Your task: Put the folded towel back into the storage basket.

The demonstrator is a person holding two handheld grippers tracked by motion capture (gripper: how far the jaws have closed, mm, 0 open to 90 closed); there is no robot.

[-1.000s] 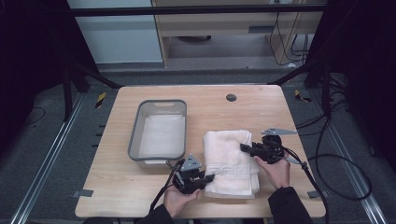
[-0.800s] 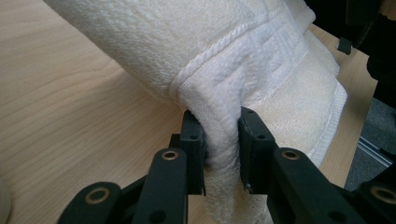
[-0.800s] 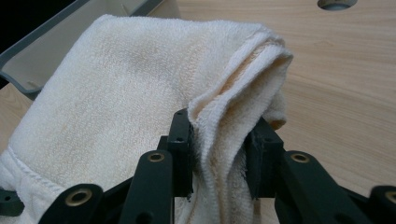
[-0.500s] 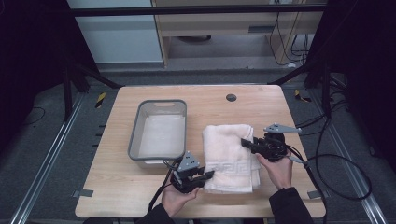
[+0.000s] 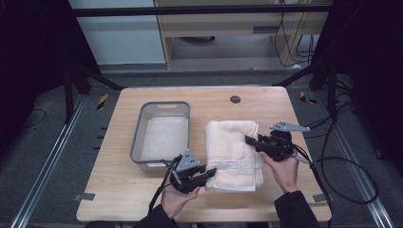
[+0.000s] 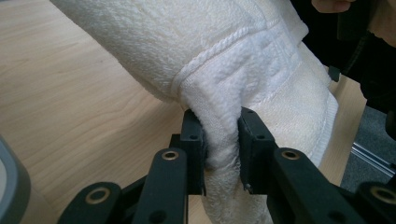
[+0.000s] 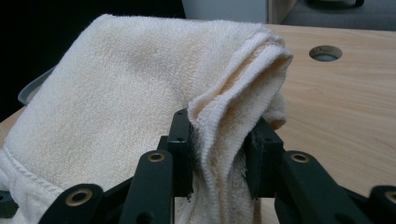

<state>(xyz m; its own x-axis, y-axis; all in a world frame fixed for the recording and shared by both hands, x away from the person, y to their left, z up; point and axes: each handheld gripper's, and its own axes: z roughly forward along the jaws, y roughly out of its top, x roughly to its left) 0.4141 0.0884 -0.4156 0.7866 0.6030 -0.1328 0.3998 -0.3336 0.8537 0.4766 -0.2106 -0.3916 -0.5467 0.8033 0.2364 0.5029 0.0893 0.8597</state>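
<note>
Grey tub (image 5: 161, 135) stands on the table (image 5: 119, 190), left of the folded cream towel (image 5: 233, 152). Left gripper (image 5: 209, 174): fingers (image 6: 194, 140) pinching the towel's near left corner. Right gripper (image 5: 251, 141): fingers (image 7: 180, 140) pinching the towel's right edge. Towel lies mid-table, its gripped edges raised off the surface.

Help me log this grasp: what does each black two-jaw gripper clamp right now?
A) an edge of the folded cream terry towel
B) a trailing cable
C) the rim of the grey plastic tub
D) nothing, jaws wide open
A: the left gripper and right gripper each pinch a fold of the folded cream terry towel between their jaws.
</note>
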